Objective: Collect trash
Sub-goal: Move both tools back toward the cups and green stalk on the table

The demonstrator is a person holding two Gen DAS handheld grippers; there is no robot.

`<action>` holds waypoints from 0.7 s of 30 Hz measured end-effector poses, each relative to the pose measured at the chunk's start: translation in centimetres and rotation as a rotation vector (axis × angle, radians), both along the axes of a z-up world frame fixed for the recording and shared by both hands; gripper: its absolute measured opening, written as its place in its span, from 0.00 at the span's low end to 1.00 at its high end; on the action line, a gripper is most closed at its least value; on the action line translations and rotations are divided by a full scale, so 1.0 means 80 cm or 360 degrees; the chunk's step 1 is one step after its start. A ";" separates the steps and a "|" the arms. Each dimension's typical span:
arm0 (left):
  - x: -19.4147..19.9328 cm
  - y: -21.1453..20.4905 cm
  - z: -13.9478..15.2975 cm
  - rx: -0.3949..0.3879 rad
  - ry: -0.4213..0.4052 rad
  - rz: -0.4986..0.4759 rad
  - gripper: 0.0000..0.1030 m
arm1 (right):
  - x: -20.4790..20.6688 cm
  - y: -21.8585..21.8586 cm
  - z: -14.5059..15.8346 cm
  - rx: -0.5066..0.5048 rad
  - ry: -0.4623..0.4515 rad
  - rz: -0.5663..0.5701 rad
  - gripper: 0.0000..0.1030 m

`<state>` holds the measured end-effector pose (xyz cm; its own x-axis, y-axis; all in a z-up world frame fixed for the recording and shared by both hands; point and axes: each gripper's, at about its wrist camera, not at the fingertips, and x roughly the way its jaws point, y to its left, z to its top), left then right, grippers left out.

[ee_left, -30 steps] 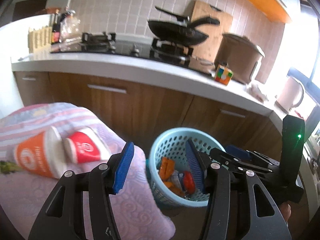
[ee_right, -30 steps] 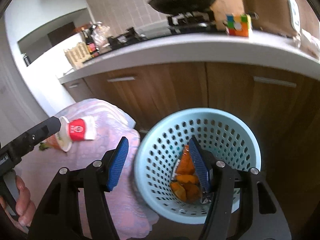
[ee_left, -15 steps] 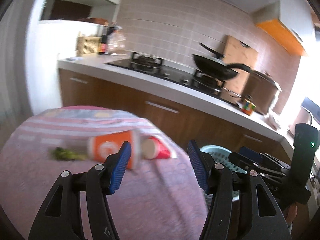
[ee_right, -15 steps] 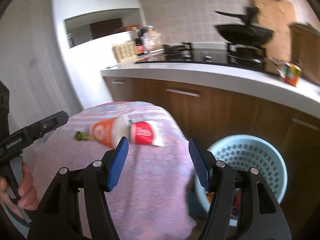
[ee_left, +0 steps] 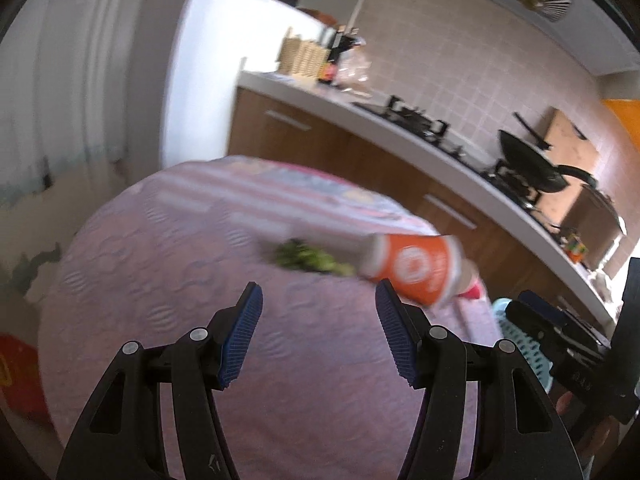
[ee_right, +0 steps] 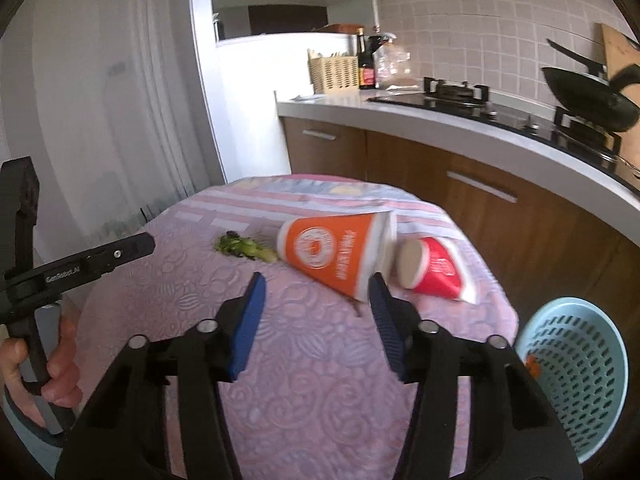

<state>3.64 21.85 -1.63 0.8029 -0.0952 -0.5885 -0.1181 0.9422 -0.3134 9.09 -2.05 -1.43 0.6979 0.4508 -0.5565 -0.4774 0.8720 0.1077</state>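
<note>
Orange cup (ee_right: pixel 334 254) lies on its side on the round table's pink cloth (ee_right: pixel 320 380), red cup (ee_right: pixel 434 270) just beside it, green scrap (ee_right: pixel 244 248) at its base end. Blue basket (ee_right: pixel 576 376) stands off the table's right edge, below the kitchen counter (ee_right: pixel 460 124). A second ago both grippers hung over the basket; now they face the table. Left gripper (ee_left: pixel 320 336) is spread and empty. Right gripper (ee_right: pixel 316 320) is closing on nothing, cups ahead. Near cloth lies bare.
</note>
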 end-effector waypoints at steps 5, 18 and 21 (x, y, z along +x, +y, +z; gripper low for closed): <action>0.002 0.038 -0.031 -0.0009 0.0112 0.0058 0.55 | 0.020 0.025 -0.029 0.0031 0.0090 -0.0010 0.34; 0.093 0.020 -0.049 0.0077 0.0259 -0.0124 0.56 | 0.047 0.049 -0.048 -0.0027 0.0150 -0.0019 0.34; 0.130 0.005 -0.049 0.0190 0.0255 -0.0130 0.58 | 0.052 0.018 -0.039 -0.0004 0.0129 -0.0084 0.34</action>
<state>14.02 22.24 -5.55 0.6908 -0.0780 -0.7188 -0.0793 0.9800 -0.1825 13.26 -0.59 -4.56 0.6733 0.4131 -0.6132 -0.4203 0.8961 0.1422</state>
